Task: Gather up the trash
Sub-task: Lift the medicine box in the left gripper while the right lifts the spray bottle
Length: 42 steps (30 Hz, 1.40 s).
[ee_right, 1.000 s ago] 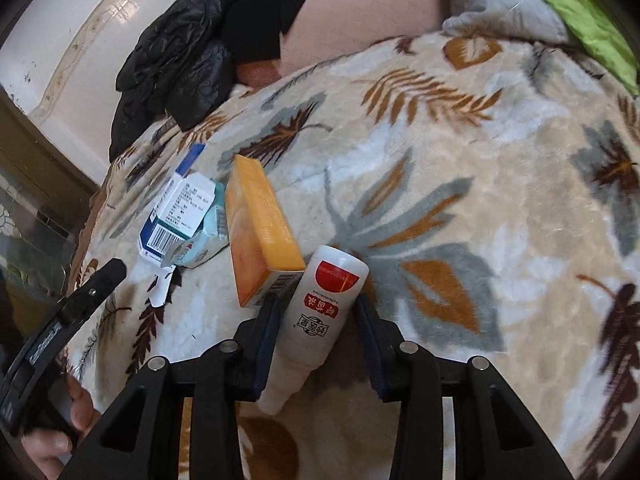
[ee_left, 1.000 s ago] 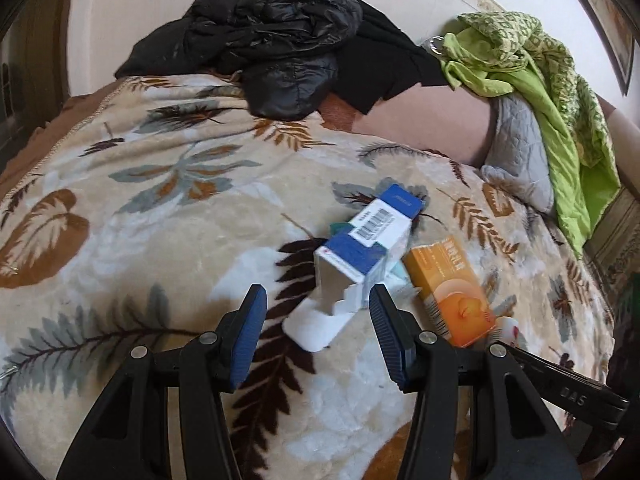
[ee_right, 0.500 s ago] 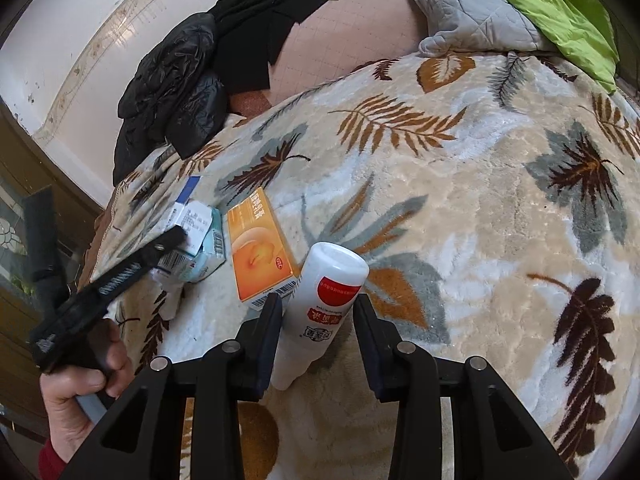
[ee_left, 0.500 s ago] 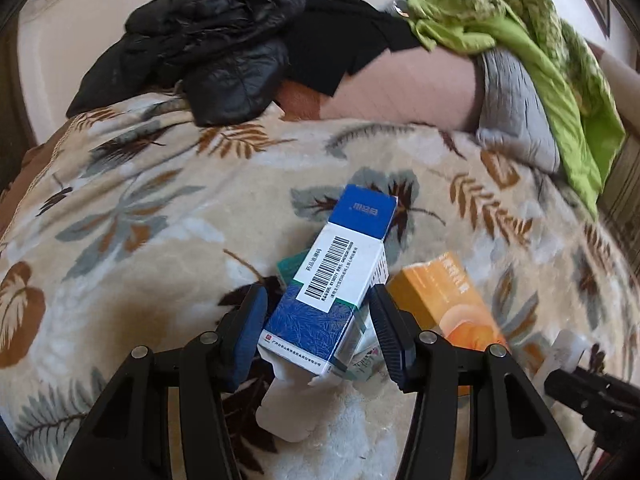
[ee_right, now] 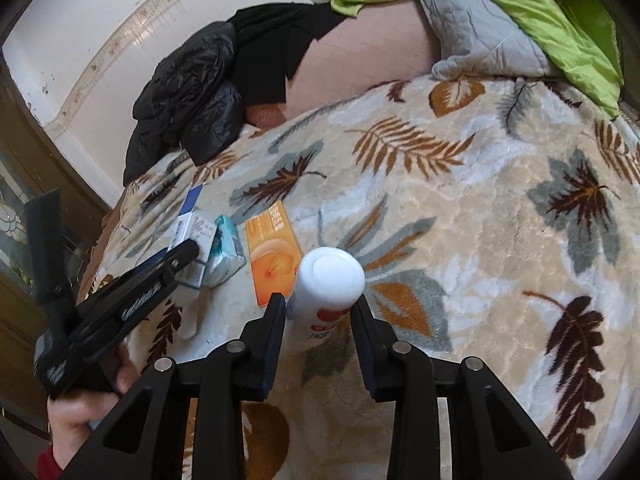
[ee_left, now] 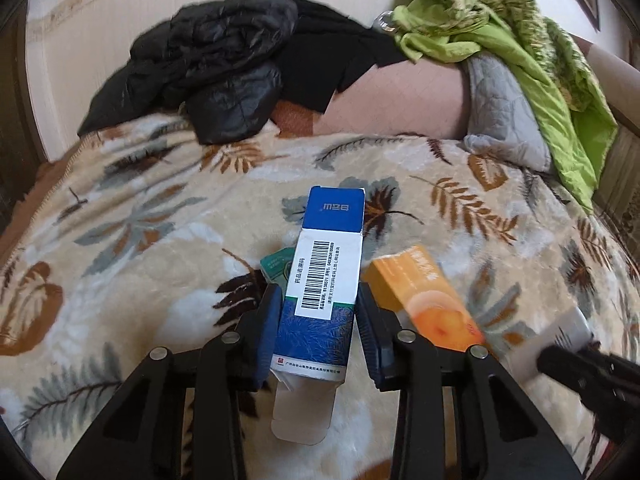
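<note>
**Trash pinched in both grippers above the bed**

Left wrist view: the blue-and-white carton (ee_left: 320,300) stands lengthwise between the jaws of the left gripper (ee_left: 318,332), which are closing on its two long sides, so it can probably be lifted clear of the leaf-patterned blanket (ee_left: 140,240). Its open bottom flap hangs loose below the pads. A teal packet (ee_left: 276,266) and an orange box (ee_left: 424,300) lie just beside it on the bed, apparently next to collect. This gripper tilts steeply down toward the bed.

Right wrist view: the right gripper (ee_right: 320,316) is closing on a white bottle (ee_right: 328,284), its rounded end toward the camera and its body clamped between the pads. It too points steeply downward. At left, a hand (ee_right: 80,408) holds the other gripper's handle.
</note>
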Motion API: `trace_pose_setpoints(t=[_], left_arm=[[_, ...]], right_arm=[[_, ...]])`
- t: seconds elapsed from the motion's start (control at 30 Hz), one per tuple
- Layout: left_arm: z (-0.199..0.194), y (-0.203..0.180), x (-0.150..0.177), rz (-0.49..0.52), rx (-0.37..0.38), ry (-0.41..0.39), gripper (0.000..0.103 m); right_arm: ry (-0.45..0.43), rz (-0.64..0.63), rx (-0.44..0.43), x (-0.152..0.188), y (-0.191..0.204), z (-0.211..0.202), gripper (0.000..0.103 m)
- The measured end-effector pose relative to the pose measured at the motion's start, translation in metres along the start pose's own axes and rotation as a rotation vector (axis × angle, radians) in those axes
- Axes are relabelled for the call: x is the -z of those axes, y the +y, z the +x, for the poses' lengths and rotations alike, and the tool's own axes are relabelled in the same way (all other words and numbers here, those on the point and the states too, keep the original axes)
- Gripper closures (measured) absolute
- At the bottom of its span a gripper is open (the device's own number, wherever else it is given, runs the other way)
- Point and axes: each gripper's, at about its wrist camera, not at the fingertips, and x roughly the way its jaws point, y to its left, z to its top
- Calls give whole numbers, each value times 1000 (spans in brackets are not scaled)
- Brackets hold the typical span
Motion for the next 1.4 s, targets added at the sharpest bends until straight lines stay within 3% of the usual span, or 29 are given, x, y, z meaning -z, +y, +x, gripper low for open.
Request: trace_pose_setpoints(t=[0.33, 0.53, 0.63, 0.8, 1.0, 1.4], left_arm=[[-91, -8, 38, -11, 15, -36, 67], [-122, -12, 90, 9, 22, 24, 67], [-113, -10, 109, -3, 16, 74, 67], [-92, -6, 120, 1, -26, 110, 66], [-64, 2, 118, -56, 4, 176, 69], [-62, 2, 117, -43, -5, 151, 70]], right_arm=[[-54, -65, -47, 24, 6, -42, 68], [73, -77, -208, 52, 9, -48, 68], [182, -132, -228, 66, 22, -33, 68], [183, -135, -202, 64, 24, -23, 68], [205, -57, -210, 56, 20, -3, 67], [234, -134, -143, 57, 40, 23, 67]])
